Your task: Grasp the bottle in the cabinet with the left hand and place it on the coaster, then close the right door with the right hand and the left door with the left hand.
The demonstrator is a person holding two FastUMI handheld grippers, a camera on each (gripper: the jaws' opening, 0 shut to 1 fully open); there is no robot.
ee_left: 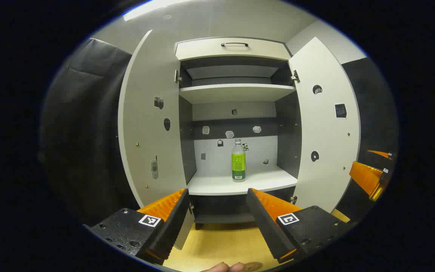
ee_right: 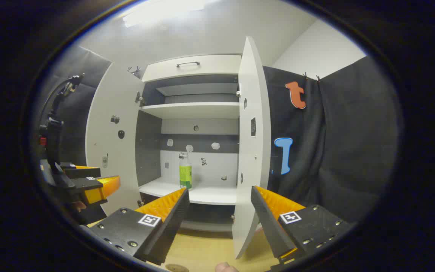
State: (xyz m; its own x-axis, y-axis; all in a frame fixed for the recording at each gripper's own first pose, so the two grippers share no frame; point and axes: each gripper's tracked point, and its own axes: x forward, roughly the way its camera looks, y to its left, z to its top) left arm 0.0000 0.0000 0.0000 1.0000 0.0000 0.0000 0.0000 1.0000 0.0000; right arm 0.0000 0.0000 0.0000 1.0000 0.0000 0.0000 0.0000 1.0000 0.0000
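While both doors of the cabinet (ee_left: 236, 49) stand swung out, the left door (ee_left: 149, 124) hangs at the left of the left gripper view, its inner face dotted with small stickers. The left gripper (ee_left: 217, 211) sits low before the opening with its jaws wide and nothing between them. Beyond them the bottle (ee_left: 238, 160), clear with a green label, stands upright on the white lower shelf (ee_left: 210, 185), slightly right of the shelf's middle and apart from the walls. The right door (ee_left: 325, 124) follows. The right gripper (ee_right: 219, 211) has wide, empty jaws over the wooden counter (ee_right: 202, 245).
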